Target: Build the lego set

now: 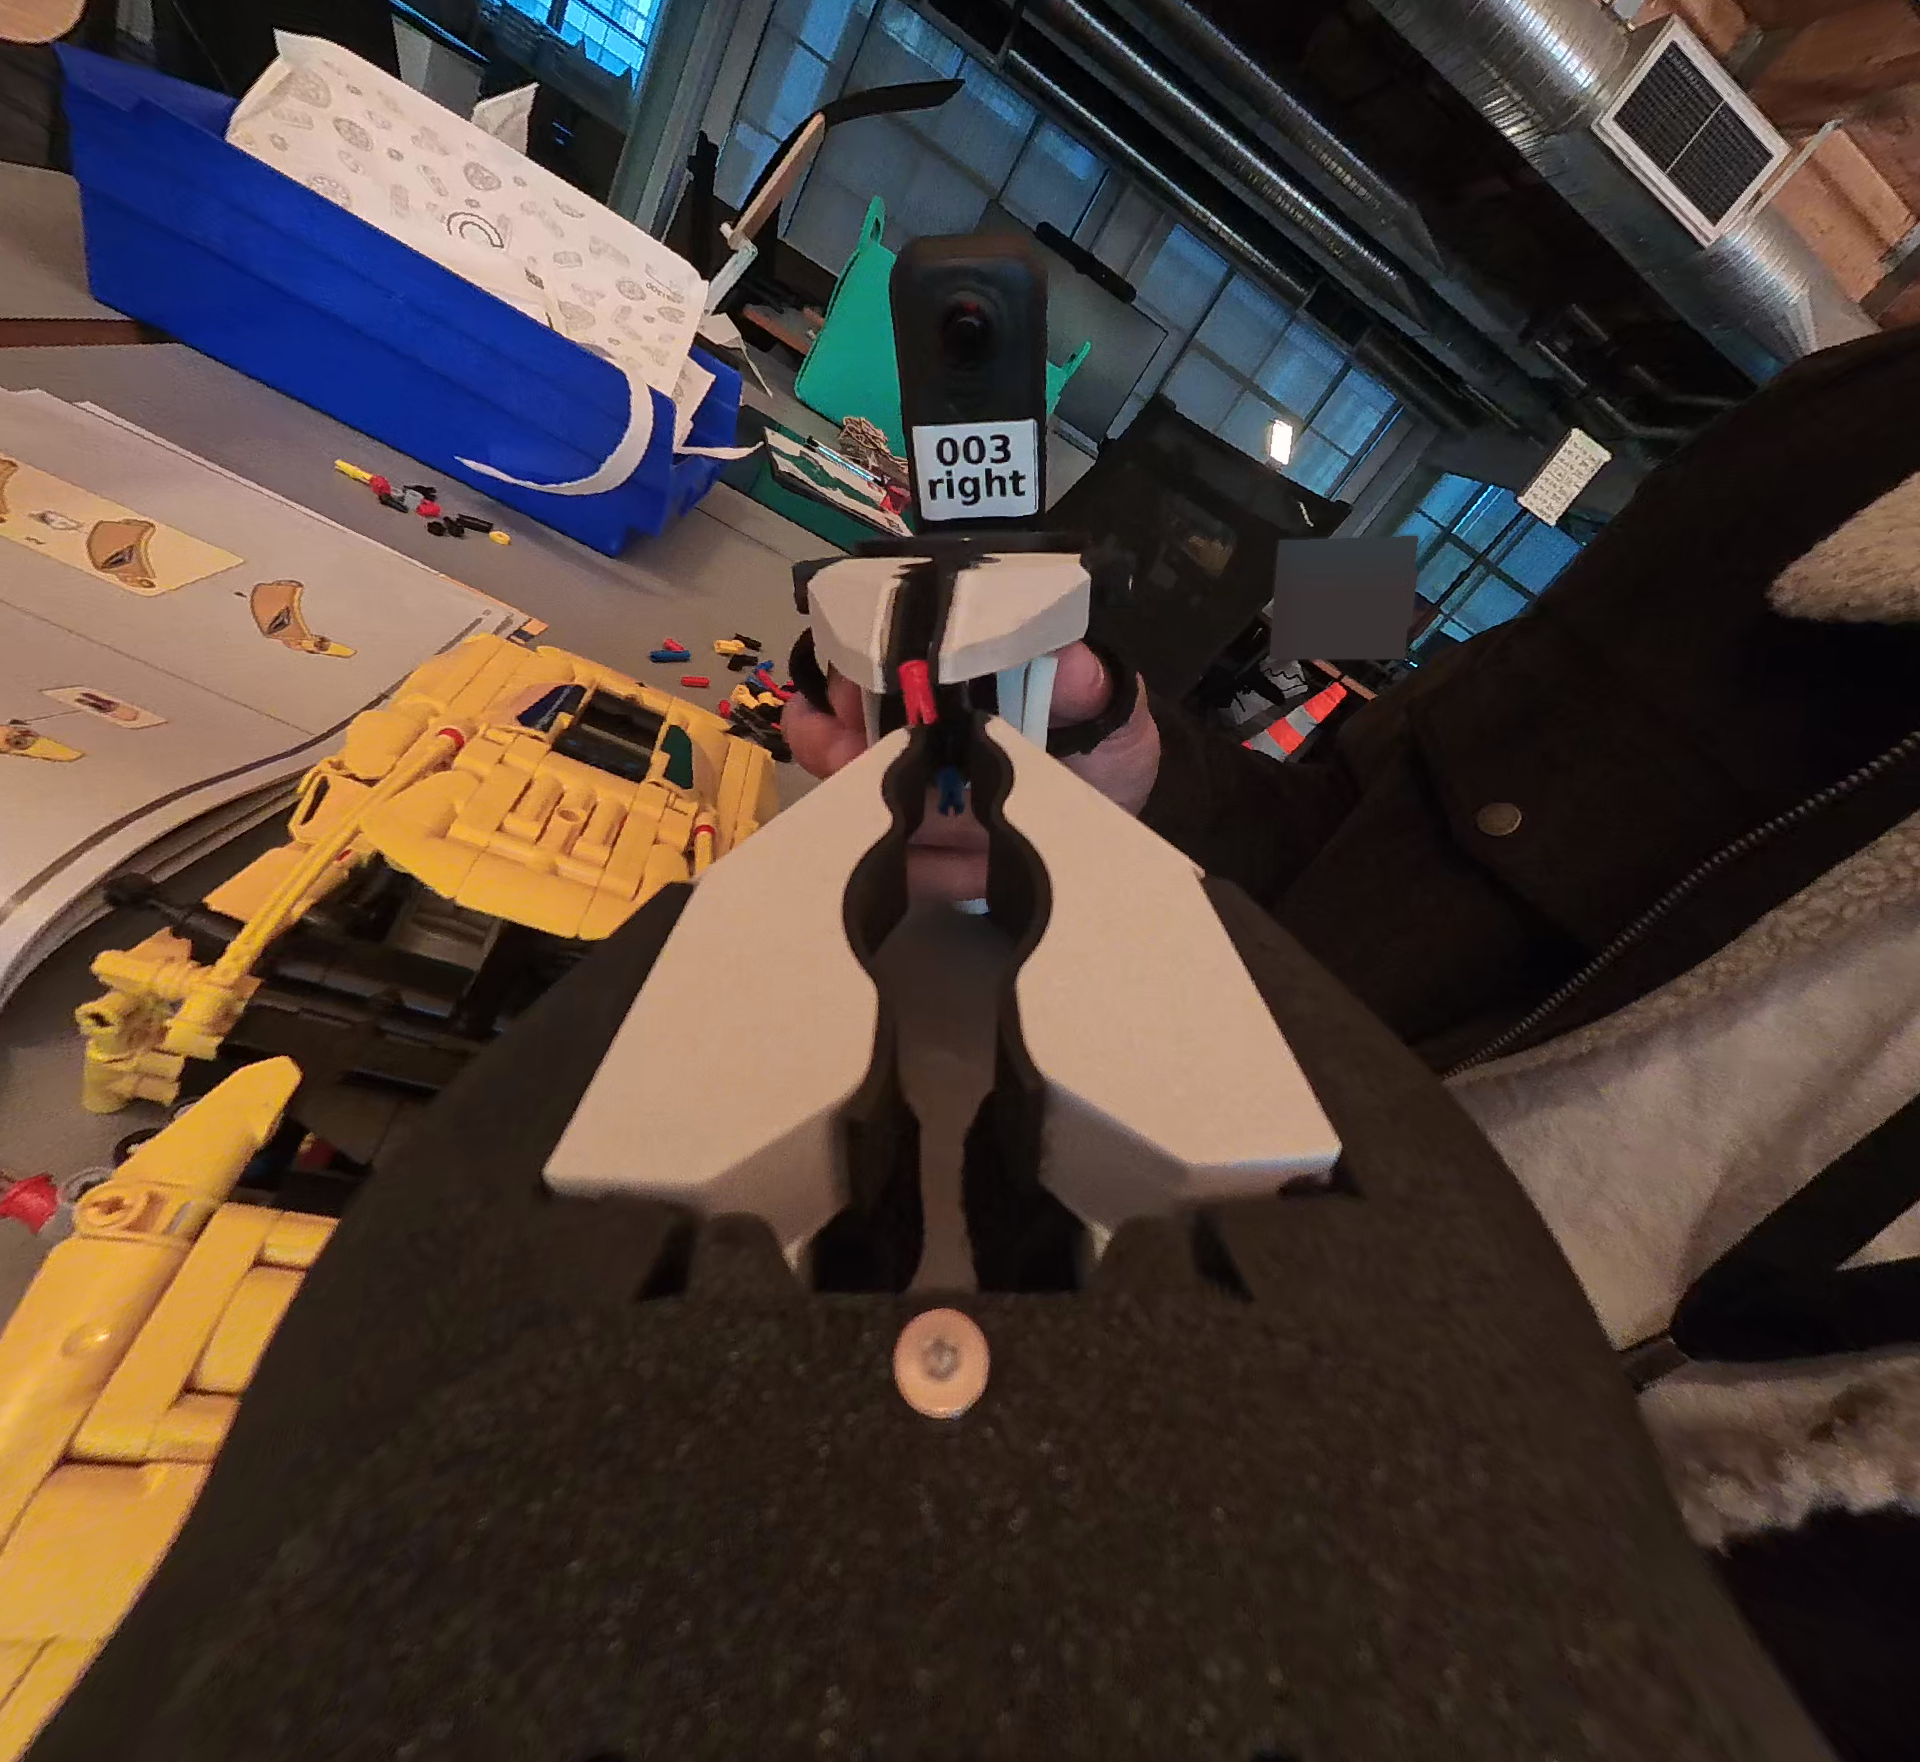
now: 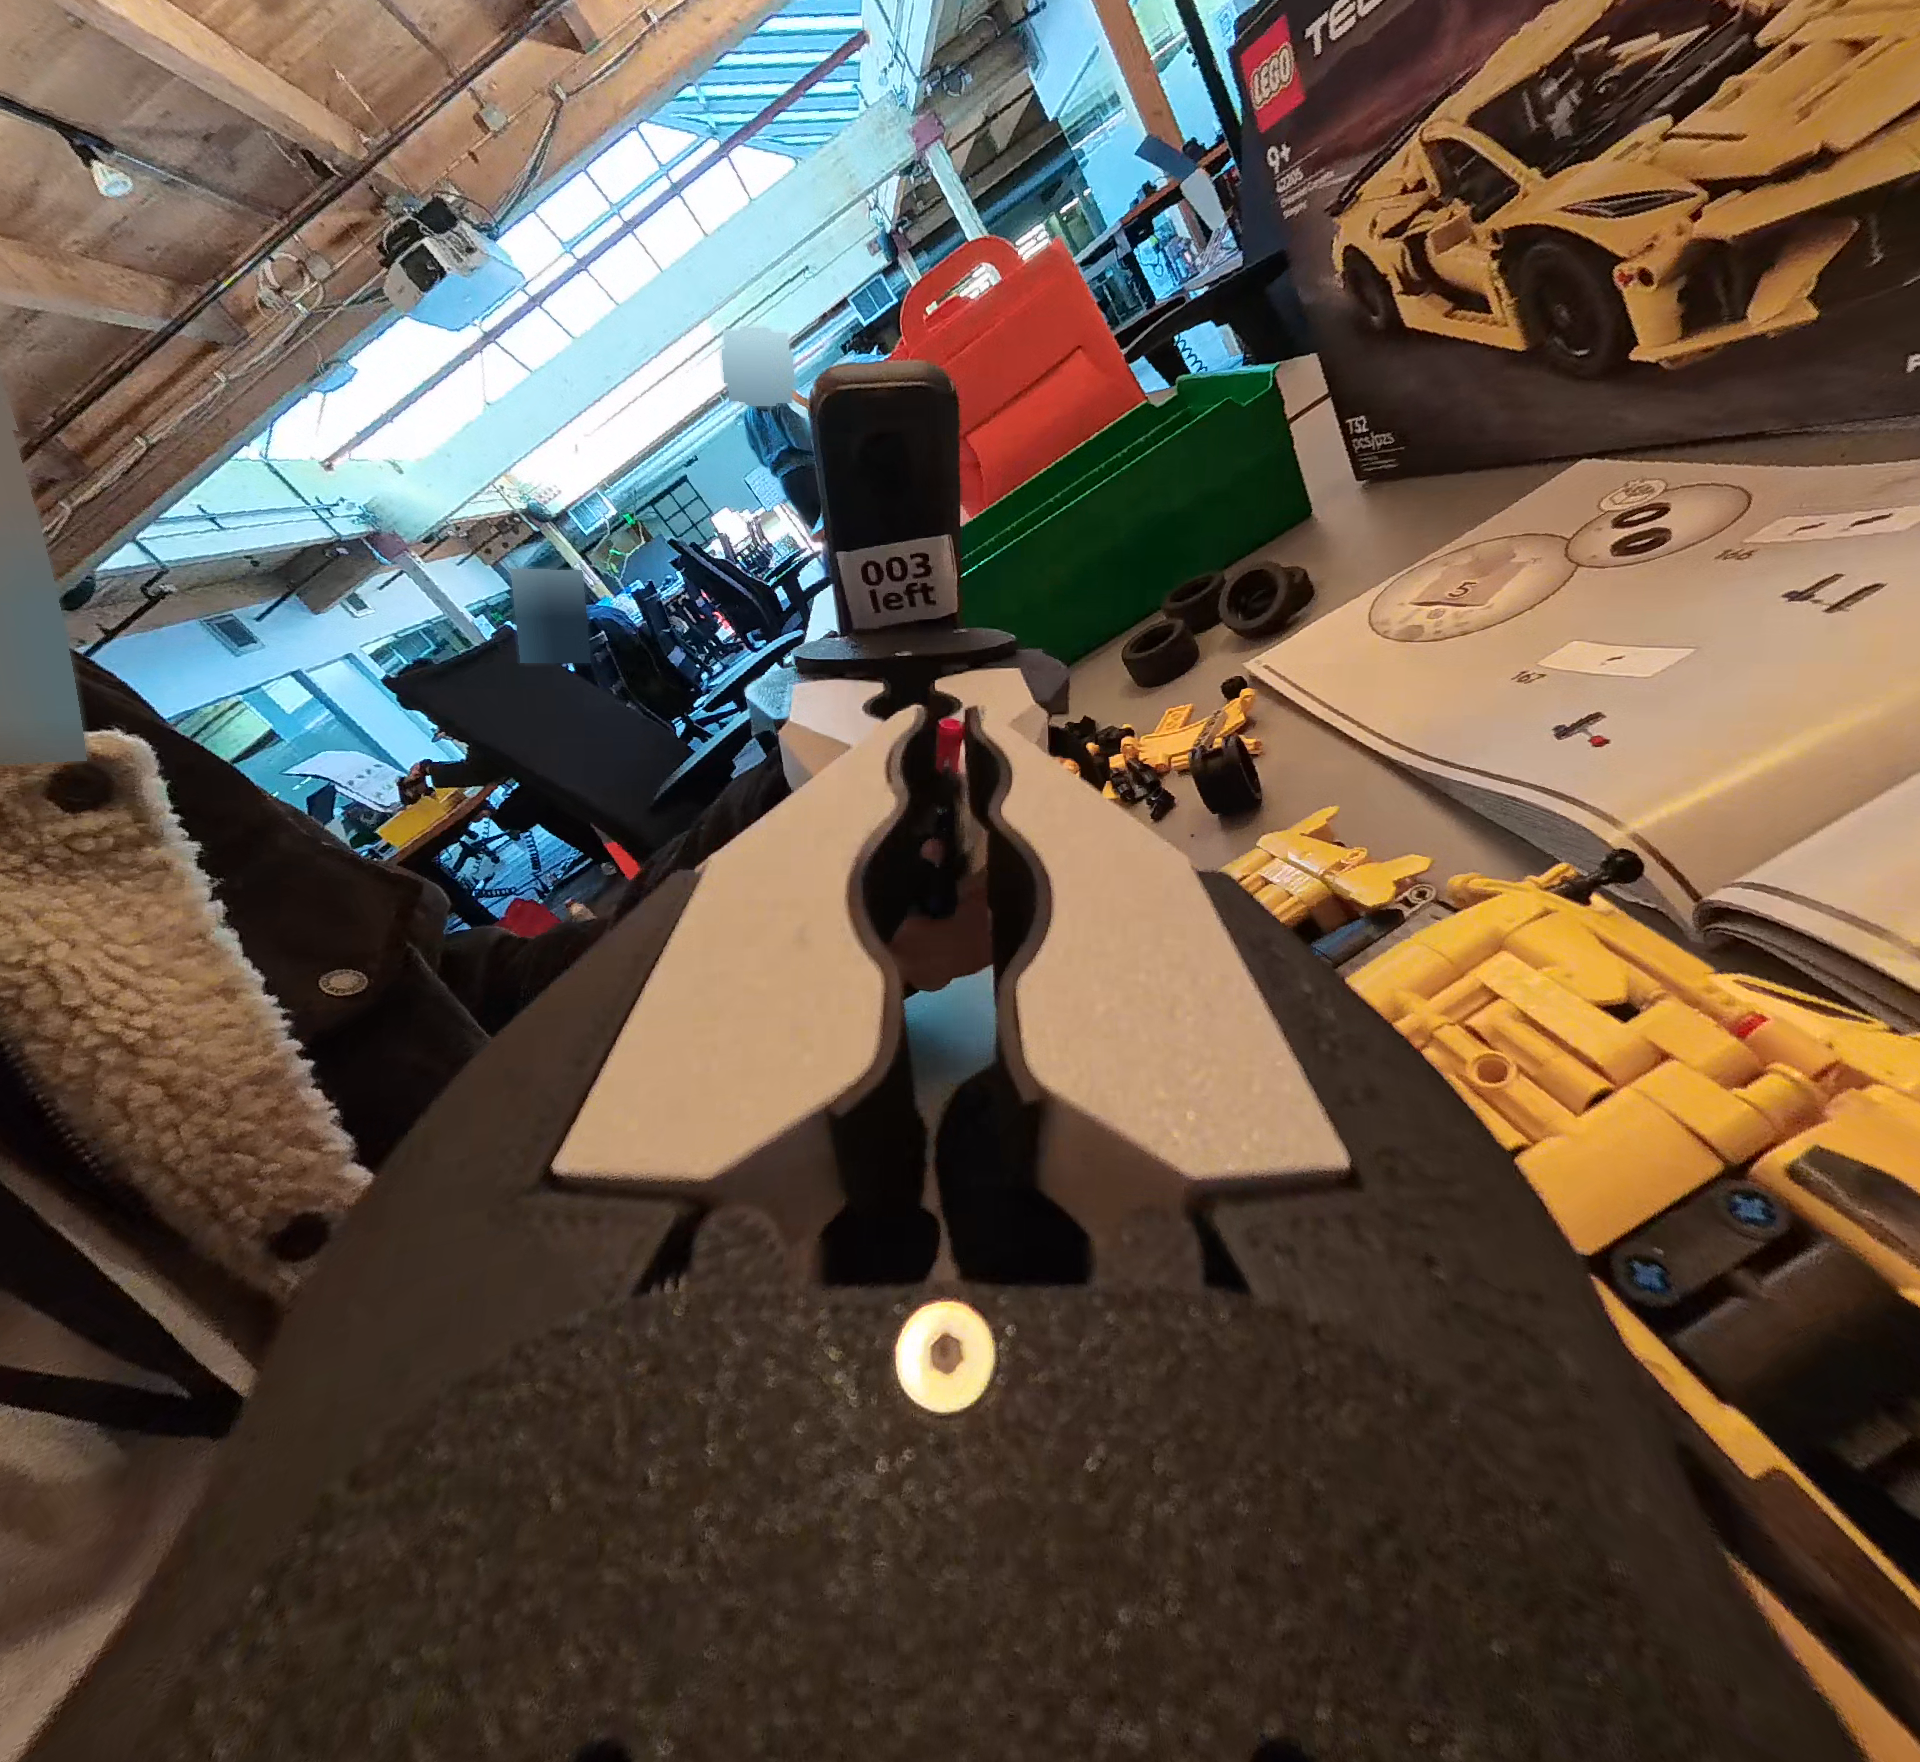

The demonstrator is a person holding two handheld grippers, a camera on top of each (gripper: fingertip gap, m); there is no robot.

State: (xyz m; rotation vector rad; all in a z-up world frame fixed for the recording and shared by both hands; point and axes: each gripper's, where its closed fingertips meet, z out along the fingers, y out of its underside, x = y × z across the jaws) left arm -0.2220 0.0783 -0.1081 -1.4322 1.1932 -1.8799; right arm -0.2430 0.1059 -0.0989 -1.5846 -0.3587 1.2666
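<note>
Above grey table [image 1: 644,559], left gripper [image 1: 948,782] pinching a blue-tipped pin [image 1: 948,793] meets right gripper [image 1: 920,689] clamping red pin [image 1: 914,689] nose-to-nose, axes roughly in line.

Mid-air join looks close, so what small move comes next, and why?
Probably ease the right gripper forward, pressing its red pin into the blue piece pinched by the left gripper: tips face each other, nearly touching.

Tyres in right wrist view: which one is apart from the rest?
The tyre upright beside the loose yellow pieces; the other three cluster by the green bin.
</note>
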